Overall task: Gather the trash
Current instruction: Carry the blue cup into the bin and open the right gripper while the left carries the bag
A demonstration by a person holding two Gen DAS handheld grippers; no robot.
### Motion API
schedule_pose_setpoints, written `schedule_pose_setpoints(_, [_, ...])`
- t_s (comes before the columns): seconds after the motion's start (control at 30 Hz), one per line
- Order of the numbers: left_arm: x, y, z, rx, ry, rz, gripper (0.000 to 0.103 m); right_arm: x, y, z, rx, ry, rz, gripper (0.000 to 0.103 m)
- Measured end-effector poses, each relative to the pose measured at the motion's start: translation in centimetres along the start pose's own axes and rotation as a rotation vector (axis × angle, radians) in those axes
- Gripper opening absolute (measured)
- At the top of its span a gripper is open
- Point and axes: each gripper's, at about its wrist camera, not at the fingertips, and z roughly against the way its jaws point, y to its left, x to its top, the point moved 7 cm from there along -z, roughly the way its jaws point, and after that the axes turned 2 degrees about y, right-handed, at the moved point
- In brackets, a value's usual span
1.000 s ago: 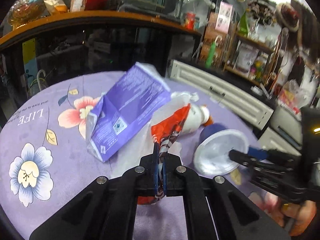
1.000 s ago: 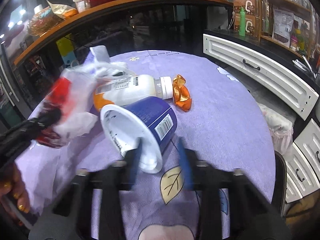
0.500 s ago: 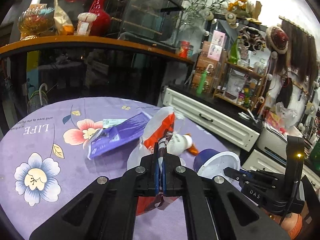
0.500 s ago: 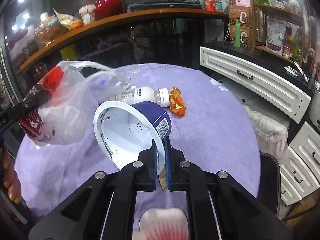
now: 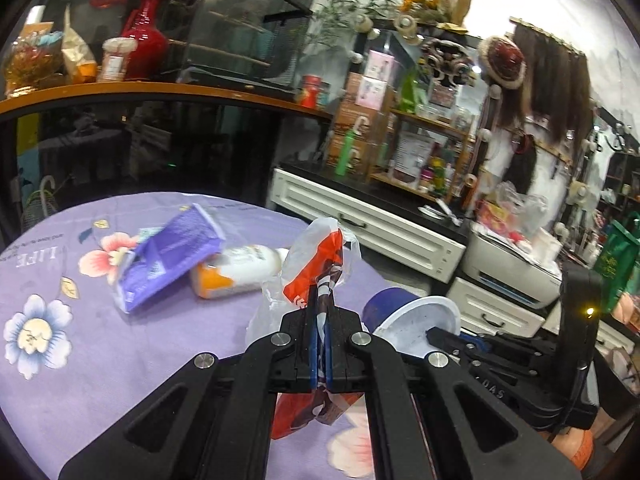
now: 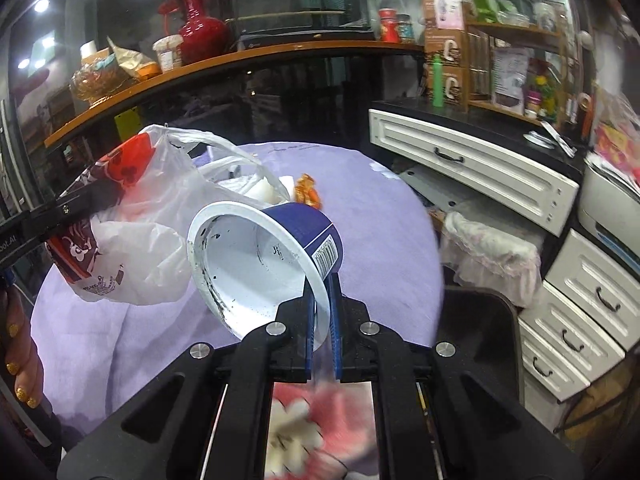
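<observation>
In your left wrist view, the left gripper (image 5: 319, 344) pinches a thin, crinkled plastic bag (image 5: 320, 256), white with red print; its lower folds hide behind the black fingers. At 10 o'clock a flat purple carton (image 5: 168, 256) leans on a white bottle (image 5: 236, 266) on the purple floral tablecloth (image 5: 60, 288).

In your right wrist view, the right gripper (image 6: 322, 316) clamps the white rim of a round blue cup (image 6: 264, 256), mouth towards you. The bag hangs at 9 o'clock, covering the bottle; the flower print below is blurred
</observation>
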Motion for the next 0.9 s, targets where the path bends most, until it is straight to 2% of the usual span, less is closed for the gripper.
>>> schedule_pose_setpoints(0.5, [-0.7, -8.7, -2.1, -0.153, 0.038, -0.067, 0.003, -4.5, -10.0, 3.9, -0.122, 0.003, -0.162, 0.007])
schedule_pose_setpoints(0.7, [-0.7, -11.8, -2.8, -0.198, 0.044, -0.099, 0.003, -6.0, -14.0, 3.4, -0.171, 0.029, -0.23, 0.007])
schedule_pose_setpoints(0.9, [-0.6, -14.6, -3.6, -0.236, 0.051, -0.128, 0.003, -7.8, -17.3, 1.0, -0.219, 0.082, -0.274, 0.007])
